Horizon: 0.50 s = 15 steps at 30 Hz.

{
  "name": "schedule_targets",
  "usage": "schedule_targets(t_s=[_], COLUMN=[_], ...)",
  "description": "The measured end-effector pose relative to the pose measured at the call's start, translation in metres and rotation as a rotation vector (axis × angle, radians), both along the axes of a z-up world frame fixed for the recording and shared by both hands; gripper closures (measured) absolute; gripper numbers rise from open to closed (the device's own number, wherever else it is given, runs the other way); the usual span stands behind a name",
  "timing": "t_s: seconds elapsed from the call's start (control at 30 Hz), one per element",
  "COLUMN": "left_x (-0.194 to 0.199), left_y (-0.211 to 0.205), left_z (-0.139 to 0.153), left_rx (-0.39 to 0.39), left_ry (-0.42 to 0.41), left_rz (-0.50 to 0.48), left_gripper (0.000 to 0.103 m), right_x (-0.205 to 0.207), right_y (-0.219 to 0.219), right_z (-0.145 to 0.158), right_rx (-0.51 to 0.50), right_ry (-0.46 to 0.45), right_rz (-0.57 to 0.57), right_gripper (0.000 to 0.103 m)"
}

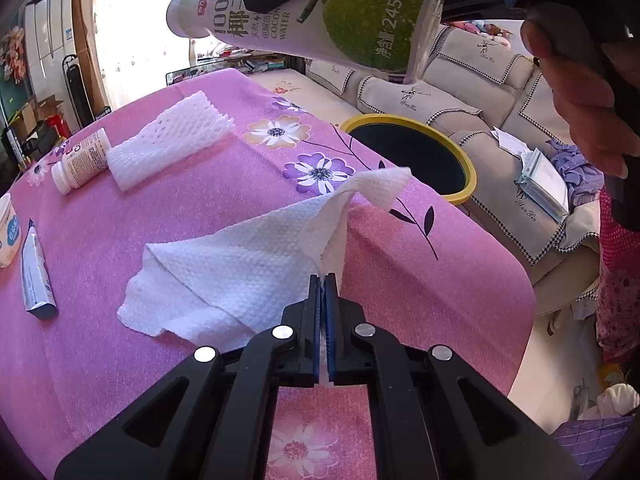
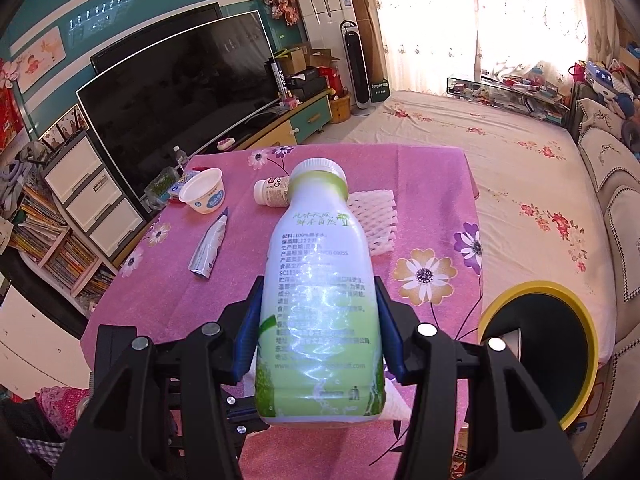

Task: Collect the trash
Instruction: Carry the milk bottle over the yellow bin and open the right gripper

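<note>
The left gripper (image 1: 325, 280) has its fingers clenched on a corner of the white paper towel (image 1: 224, 276), which lies on the pink tabletop (image 1: 200, 208). The right gripper (image 2: 318, 320) grasps the coconut water bottle (image 2: 320, 280) above the tabletop, near the yellow-rimmed bin (image 2: 576, 360).

Both wrist cams close, angled down; share table (image 1: 120, 240).
</note>
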<state>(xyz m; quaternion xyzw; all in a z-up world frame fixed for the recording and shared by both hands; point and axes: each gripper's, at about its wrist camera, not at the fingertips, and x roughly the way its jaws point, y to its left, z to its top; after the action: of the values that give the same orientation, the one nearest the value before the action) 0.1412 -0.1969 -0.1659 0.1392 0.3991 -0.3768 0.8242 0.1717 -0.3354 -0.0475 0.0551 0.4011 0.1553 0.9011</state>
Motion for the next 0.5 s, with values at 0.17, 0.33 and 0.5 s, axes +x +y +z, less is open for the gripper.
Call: schedule_targets(t_s=[0.17,0.33,0.5], left_x=[-0.005,-0.004,-0.005], left_y=[0.007,0.014,0.024], left_z=[0.000,0.003,0.014], left_rx=[0.041,0.040,0.024], left_ry=[-0.030,-0.037,-0.054], left_rz=[0.010,0.028,0.060], left_gripper=[0.100,0.100,0.100], right_x=[-0.004,-0.013,-0.018], right_y=[-0.009,-0.030,-0.075], right_z=[0.002,0.006,-0.005], right_rx=[0.013,0.008,-0.024], right_ry=[-0.010,-0.025,0.007], right_rz=[-0.019,-0.070,-0.189], right_gripper=[0.054,0.054,0.054])
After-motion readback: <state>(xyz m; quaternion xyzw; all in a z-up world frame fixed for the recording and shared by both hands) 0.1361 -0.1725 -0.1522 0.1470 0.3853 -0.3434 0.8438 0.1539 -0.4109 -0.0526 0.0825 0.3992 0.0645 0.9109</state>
